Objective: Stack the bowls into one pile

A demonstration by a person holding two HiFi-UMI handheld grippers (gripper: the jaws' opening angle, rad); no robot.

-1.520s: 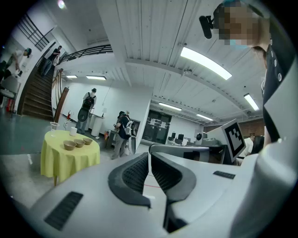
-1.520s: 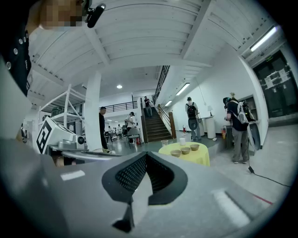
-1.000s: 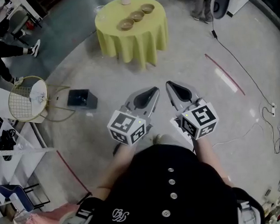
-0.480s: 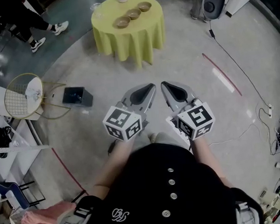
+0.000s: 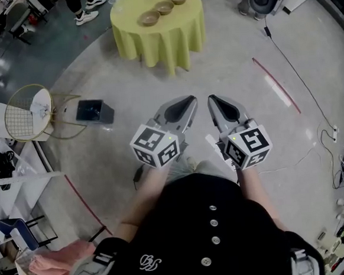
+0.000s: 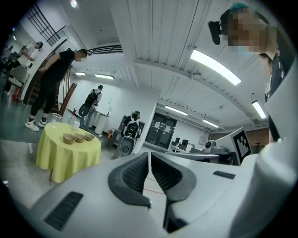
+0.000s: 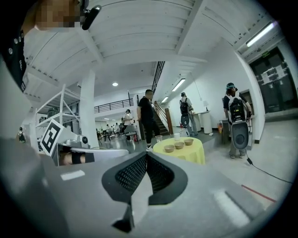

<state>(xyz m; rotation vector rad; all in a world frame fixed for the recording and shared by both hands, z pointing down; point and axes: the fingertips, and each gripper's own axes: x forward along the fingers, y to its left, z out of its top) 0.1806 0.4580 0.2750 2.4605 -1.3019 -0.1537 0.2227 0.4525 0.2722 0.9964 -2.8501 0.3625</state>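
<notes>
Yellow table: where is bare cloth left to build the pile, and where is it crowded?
Free: the cloth between the row of three bowls and the near edge of the yellow table. Crowded: the middle, taken by that row, and the far side behind it, where a white cup and a clear cup stand.

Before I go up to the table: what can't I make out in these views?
Bowls: too small in all three views to tell whether they touch or match in size.
White cup: in the head view, cut off by the top edge.
Floor at the person's feet: in the head view, hidden by the torso.
</notes>
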